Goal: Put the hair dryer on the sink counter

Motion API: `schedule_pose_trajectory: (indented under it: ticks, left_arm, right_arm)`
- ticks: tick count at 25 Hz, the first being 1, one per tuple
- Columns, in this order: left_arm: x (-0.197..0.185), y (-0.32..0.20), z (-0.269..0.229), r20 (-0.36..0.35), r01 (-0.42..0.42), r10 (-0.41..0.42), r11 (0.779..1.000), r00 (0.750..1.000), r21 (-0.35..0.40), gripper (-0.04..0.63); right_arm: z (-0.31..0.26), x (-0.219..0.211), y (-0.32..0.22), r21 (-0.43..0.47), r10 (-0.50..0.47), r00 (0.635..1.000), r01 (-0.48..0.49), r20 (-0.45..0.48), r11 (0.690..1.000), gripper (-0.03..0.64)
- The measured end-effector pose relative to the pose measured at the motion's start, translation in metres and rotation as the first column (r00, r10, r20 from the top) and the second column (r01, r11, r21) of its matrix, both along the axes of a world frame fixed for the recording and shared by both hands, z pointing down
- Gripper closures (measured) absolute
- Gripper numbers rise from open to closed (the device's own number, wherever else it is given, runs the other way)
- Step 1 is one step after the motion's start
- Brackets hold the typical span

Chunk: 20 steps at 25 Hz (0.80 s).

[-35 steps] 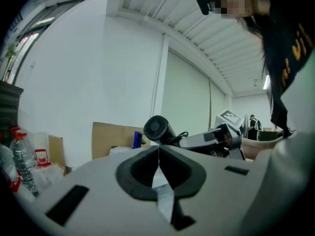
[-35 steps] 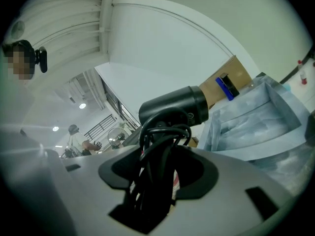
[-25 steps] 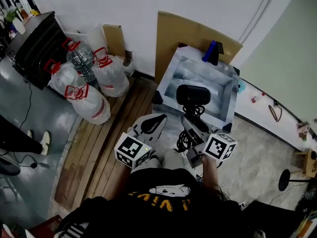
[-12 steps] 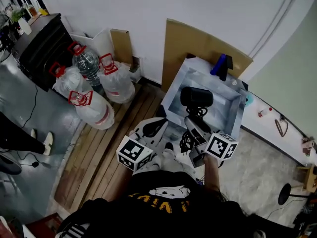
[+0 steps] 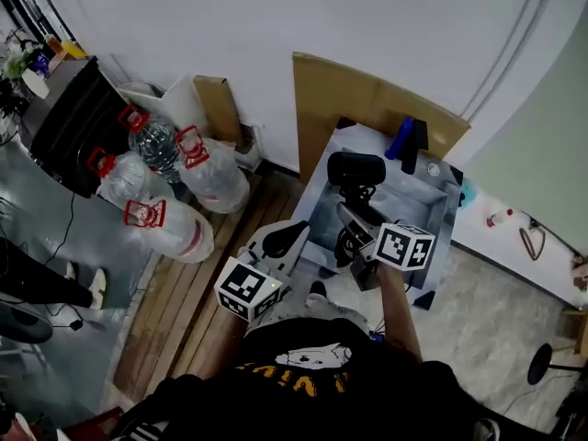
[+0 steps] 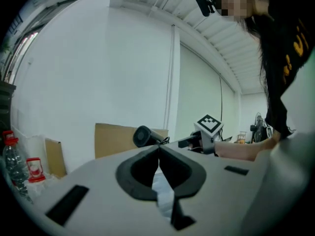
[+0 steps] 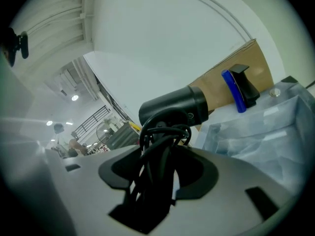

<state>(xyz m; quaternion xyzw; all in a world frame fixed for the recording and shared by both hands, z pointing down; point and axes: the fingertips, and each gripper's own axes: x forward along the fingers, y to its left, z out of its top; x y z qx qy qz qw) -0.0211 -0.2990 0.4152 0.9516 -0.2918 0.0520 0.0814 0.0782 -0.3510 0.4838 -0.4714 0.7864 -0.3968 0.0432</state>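
Observation:
My right gripper (image 5: pixel 355 219) is shut on the handle of a black hair dryer (image 5: pixel 356 170), with the coiled black cord (image 5: pixel 347 244) bunched between the jaws. The dryer's barrel hangs over the near-left part of the steel sink basin (image 5: pixel 418 196). In the right gripper view the dryer (image 7: pixel 172 107) rises out of the gripper (image 7: pixel 160 151), with the basin (image 7: pixel 268 132) and a blue and black tap (image 7: pixel 235 88) beyond. My left gripper (image 5: pixel 294 228) is shut and holds nothing, left of the sink; its tips (image 6: pixel 158 149) touch.
Brown cardboard (image 5: pixel 326 95) leans on the wall behind the sink. Large water jugs with red handles (image 5: pixel 197 177) and a black cabinet (image 5: pixel 69 118) stand at left beside wooden floorboards (image 5: pixel 197 288). A white ledge (image 5: pixel 501 232) with small items runs at right.
Both grippers have moved forward toward the sink. The hair dryer has travelled with the right gripper from the basin's near edge to above the basin. The left gripper stays shut.

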Motion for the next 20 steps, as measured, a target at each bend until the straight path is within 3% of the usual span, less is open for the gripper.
schedule_pose_trajectory:
  ticks: [8,20]
  left_arm:
    - [0.004,-0.039,0.003,0.039,0.055,-0.055,0.998,0.998,-0.004,0.588]
    - [0.02,-0.074,0.004,0.083,0.051,-0.051,0.999,0.995,0.008,0.586]
  right_arm:
    - [0.034,0.029,-0.086,-0.053,-0.018,0.997,0.014,-0.08,0.998,0.41]
    - [0.111,0.058,-0.197,-0.176,-0.038,0.984,0.007,-0.175,0.984,0.41]
